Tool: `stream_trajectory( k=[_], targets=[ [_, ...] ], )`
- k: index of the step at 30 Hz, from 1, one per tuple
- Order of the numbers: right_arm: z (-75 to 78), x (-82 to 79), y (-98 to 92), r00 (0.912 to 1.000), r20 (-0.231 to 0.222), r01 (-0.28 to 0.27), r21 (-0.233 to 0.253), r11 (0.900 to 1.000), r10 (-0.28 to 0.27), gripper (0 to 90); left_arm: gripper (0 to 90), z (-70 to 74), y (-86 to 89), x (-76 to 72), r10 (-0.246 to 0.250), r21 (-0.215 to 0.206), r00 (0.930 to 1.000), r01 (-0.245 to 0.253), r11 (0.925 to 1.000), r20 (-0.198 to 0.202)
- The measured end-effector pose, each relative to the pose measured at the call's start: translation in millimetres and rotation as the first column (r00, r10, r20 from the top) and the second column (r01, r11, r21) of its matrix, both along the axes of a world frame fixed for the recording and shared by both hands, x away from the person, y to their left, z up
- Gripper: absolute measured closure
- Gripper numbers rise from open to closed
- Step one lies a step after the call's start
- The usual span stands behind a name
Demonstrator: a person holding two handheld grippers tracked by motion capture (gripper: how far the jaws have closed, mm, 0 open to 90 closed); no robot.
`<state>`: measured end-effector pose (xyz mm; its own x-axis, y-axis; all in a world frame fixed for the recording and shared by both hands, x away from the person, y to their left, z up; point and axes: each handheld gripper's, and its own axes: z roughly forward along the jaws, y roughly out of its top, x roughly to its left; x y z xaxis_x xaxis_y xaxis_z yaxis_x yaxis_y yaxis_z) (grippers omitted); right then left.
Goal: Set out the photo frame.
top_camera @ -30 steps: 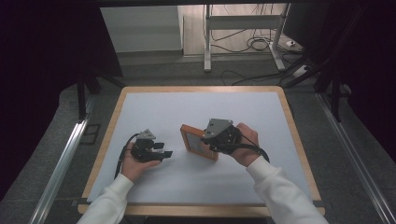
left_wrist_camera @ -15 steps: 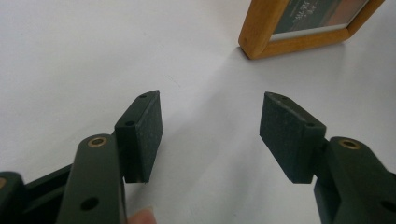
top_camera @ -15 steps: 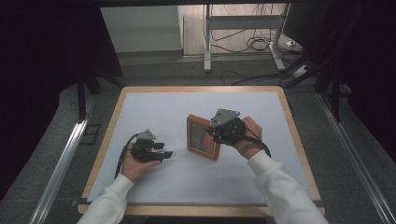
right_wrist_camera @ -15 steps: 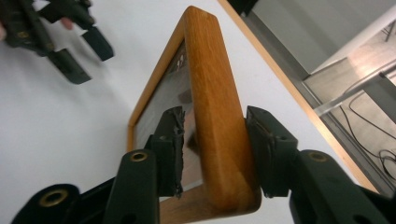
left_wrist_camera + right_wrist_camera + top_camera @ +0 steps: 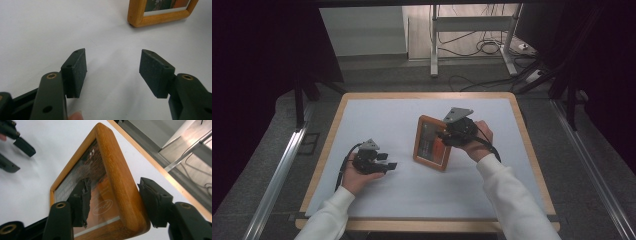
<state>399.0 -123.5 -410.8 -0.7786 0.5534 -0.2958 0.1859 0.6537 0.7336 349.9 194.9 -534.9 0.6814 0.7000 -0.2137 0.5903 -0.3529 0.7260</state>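
Frame (image 5: pixel 432 143) of orange wood stands propped near the middle of the surface (image 5: pixel 377 120), its lower edge on the white top and its glass face turned toward the person's left. Its picture shows dark and orange patches, with a pale strip along one edge; the details are too blurred to read.

The right tool (image 5: pixel 451 136) holds the frame by its right-hand side: in the right gripper view one pad lies against the glass and the other sits behind the wooden edge, so the jaws are closed on the frame (image 5: pixel 110 192). A grey three-cornered plate tops this tool, and a cable trails back along the white sleeve.

The left tool (image 5: pixel 388 161) rests low over the white top, left of the frame and apart from it, pointing toward it. Its jaws stand wide with nothing between them; in the left gripper view (image 5: pixel 112 66) bare white shows in the gap, and a corner of the frame (image 5: pixel 160 15) lies beyond.
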Motion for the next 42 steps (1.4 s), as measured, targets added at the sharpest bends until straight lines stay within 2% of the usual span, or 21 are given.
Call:
stream_trajectory(
  k=[3, 6, 11, 15, 19, 22, 24, 27, 30, 36, 38, 39, 40, 42],
  targets=[
    [-0.8, -0.2, -2.3, 0.9996, -0.021, 0.020, 0.041, 0.999, -0.019, 36.9, 38.4, 0.1, 0.4, 0.2, -0.001, 0.002, 1.0000, 0.001, 1.0000, 0.004],
    [-0.4, -3.5, -5.0, 0.9992, -0.023, 0.035, 0.068, 0.997, -0.033, 32.9, 38.4, 0.6, 0.3, -0.3, -0.001, 0.004, 1.0000, 0.001, 1.0000, 0.005],
    [0.3, -13.8, -23.8, 0.9957, -0.044, 0.087, 0.151, 0.985, -0.081, 26.8, 38.3, 0.7, -0.3, -0.4, 0.002, 0.003, 1.0000, -0.002, 1.0000, 0.004],
    [-4.7, -24.9, -41.6, 0.9933, -0.053, 0.111, 0.191, 0.975, -0.102, 25.3, 38.2, 2.0, -1.6, -1.3, 0.000, 0.003, 1.0000, 0.000, 1.0000, 0.008],
    [-16.7, -36.5, -57.1, 0.9875, -0.096, 0.144, 0.233, 0.962, -0.125, 25.2, 38.3, 4.2, -3.5, -2.9, -0.001, 0.002, 0.9997, 0.001, 1.0000, 0.024],
    [-28.6, -48.0, -65.3, 0.9842, -0.089, 0.170, 0.239, 0.956, -0.153, 27.1, 38.2, 5.6, -4.4, -4.1, -0.009, 0.011, 0.9995, 0.009, 0.9999, 0.030],
    [-36.8, -54.7, -70.1, 0.9840, -0.104, 0.167, 0.256, 0.952, -0.144, 29.1, 38.2, 6.4, -4.9, -5.0, -0.011, 0.013, 0.9994, 0.010, 0.9999, 0.032],
    [-48.7, -62.5, -75.0, 0.9838, -0.128, 0.155, 0.251, 0.956, -0.126, 29.7, 38.1, 6.4, -5.8, -5.6, -0.011, 0.011, 0.9994, 0.011, 0.9999, 0.034],
    [-58.1, -67.5, -79.3, 0.9816, -0.150, 0.154, 0.262, 0.953, -0.118, 30.6, 37.9, 6.6, -7.3, -6.6, -0.008, 0.019, 0.9992, 0.007, 0.9998, 0.039],
    [-74.2, -77.5, -84.1, 0.9801, -0.184, 0.124, 0.268, 0.956, -0.075, 45.6, 37.6, 9.6, -6.9, -14.7, 0.003, 0.012, 0.9985, -0.004, 0.9999, 0.055],
    [-76.8, -80.5, -83.9, 0.9812, -0.181, 0.112, 0.256, 0.960, -0.066, 56.1, 37.3, 10.0, -5.9, -19.5, 0.008, 0.016, 0.9979, -0.009, 0.9998, 0.065],
    [-78.3, -82.7, -82.6, 0.9798, -0.199, 0.070, 0.259, 0.963, -0.017, 69.7, 37.2, 10.6, -4.7, -23.7, 0.009, 0.019, 0.9976, -0.010, 0.9998, 0.069],
    [-78.3, -82.7, -82.6, 0.9798, -0.199, 0.070, 0.259, 0.963, -0.017, 69.7, 37.1, 10.6, -4.7, -23.7, 0.009, 0.019, 0.9976, -0.010, 0.9998, 0.069],
    [-79.6, -84.0, -78.6, 0.9765, -0.213, 0.023, 0.243, 0.970, 0.031, 82.5, 37.1, 11.7, -3.8, -27.2, 0.011, 0.016, 0.9974, -0.012, 0.9998, 0.071]
  ],
)
